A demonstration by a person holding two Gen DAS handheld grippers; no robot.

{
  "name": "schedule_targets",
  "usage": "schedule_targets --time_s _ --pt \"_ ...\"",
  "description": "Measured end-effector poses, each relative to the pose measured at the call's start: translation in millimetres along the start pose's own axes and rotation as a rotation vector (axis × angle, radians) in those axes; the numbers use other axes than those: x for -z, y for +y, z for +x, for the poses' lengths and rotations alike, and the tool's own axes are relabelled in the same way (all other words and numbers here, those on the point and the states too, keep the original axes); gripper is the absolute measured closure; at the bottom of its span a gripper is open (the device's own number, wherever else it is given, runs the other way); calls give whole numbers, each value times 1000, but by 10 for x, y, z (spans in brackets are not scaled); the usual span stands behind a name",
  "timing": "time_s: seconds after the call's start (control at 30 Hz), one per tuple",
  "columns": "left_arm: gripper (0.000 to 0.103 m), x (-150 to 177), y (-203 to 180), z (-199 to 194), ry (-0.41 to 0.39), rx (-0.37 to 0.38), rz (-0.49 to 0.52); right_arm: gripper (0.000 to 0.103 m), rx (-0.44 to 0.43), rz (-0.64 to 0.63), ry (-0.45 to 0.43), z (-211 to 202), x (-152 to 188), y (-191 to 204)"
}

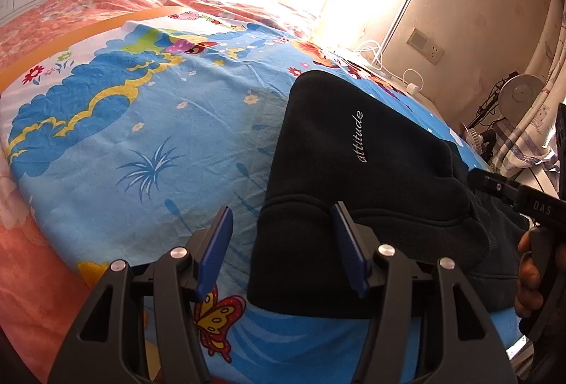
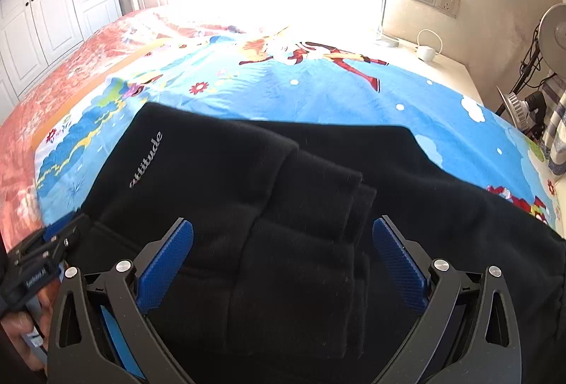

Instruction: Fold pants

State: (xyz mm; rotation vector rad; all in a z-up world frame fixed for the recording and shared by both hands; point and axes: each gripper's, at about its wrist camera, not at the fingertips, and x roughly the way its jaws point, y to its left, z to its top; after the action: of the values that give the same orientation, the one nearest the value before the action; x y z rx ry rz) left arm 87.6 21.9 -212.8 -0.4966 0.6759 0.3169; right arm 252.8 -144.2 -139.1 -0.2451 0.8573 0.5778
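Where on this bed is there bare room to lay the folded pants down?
Free: the blue cartoon-print sheet left of the black fleece pants, up to the orange floral bedspread; also the strip beyond the pants toward the headboard. Crowded: the right edge, by the white bedside table with its cables, and under both open hand-held grippers.

Pants (image 2: 247, 207): folded, on sheet (image 1: 141, 136) over bed. Left gripper (image 1: 283, 249) over their left edge; right gripper (image 2: 283, 260) above their middle. Wardrobe (image 2: 46, 12) far left; socket (image 2: 447, 4) right wall.
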Motion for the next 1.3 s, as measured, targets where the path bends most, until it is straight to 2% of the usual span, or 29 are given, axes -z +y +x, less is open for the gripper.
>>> schedule_targets --time_s 0.13,0.2,0.27,0.3,0.43,0.57,0.63,0.7,0.77,0.8,0.87,0.97,1.03,1.1,1.13,1.23,1.3 --pt "45 -10 -4 8 1 -4 1 9 47 17 55 341 -330 -97" --pt "45 -9 -5 7 1 -3 2 9 106 -23 131 627 -358 -111" --pt "45 -10 -5 10 1 0 2 9 86 -31 165 815 -283 -153" --pt "45 -10 -6 10 1 1 2 7 78 -15 151 817 -256 -185" --pt "44 -10 -8 23 0 1 2 7 80 10 115 636 -215 -172" --pt "45 -69 5 -3 0 8 -4 7 8 -32 47 199 0 33" --pt "49 -207 -31 -57 -25 5 22 7 4 -66 37 60 176 142" --pt "59 -418 -129 -59 -44 -21 76 7 12 -87 65 59 321 208" --pt "60 -644 -266 61 -9 -48 142 7 26 -94 97 142 423 222" --pt "66 -754 -332 142 4 -48 170 7 25 -87 91 155 452 212" --pt "68 -953 -440 317 1 -51 207 7 28 -87 90 152 457 216" --pt "76 -1203 -577 713 73 -50 257 6 31 -95 87 164 469 223" --pt "74 -1288 -633 1016 160 -77 308 6 28 -92 84 168 483 216" --pt "61 -1338 -606 1147 182 -110 310 6 29 -93 83 171 482 219" --pt "59 -1354 -555 1132 184 -107 275 6 29 -93 83 168 483 215" --pt "59 -1282 -419 814 114 -51 176 6 20 -87 83 178 483 204" --pt "50 -1133 -296 574 78 -36 120 5 17 -80 84 185 486 197"
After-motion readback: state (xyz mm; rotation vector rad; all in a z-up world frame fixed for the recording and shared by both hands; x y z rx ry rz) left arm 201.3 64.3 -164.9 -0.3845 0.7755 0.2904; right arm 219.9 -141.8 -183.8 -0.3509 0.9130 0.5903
